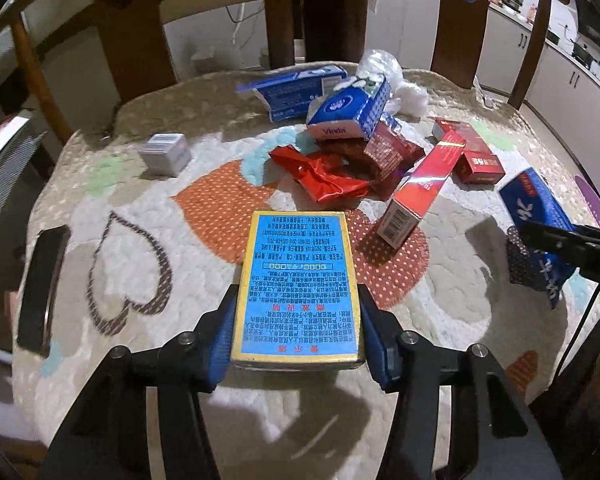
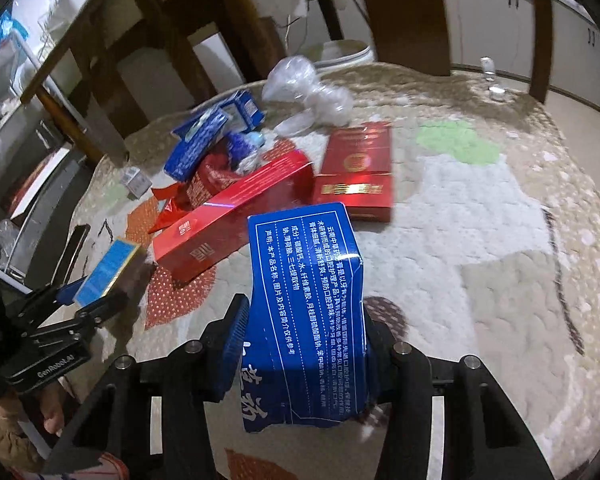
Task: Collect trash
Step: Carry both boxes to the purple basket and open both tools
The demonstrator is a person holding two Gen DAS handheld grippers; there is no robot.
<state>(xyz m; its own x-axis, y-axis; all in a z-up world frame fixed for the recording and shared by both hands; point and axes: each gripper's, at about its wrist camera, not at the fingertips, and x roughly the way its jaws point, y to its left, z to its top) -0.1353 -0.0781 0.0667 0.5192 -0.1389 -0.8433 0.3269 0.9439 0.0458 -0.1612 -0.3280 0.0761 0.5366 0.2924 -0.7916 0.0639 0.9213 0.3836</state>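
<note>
1. Quilted cloth covers the round bench (image 1: pixel 100 208), wooden chairs behind it; no bin shows in either view, so the drop point is unknown.
2. Left tongs (image 1: pixel 296 344) clamp the blue-and-yellow box (image 1: pixel 296 280) by its near end, lifted clear of the cloth. Most of its length overhangs forward, so it could pivot out on a fast swing.
3. Right tongs (image 2: pixel 300 356) pinch the torn blue toothpaste carton (image 2: pixel 308 312). It's already creased and the grip is crushing soft card, so it may fold and slip.
4. Remaining trash sits mid-bench: red carton (image 2: pixel 228 220), red pack (image 2: pixel 356 168), Vinda tissue pack (image 1: pixel 348 112), red wrapper (image 1: pixel 320 176), clear plastic (image 2: pixel 304 92).
5. Both tongs are full; reaching back in risks knocking the leaning red carton.
</note>
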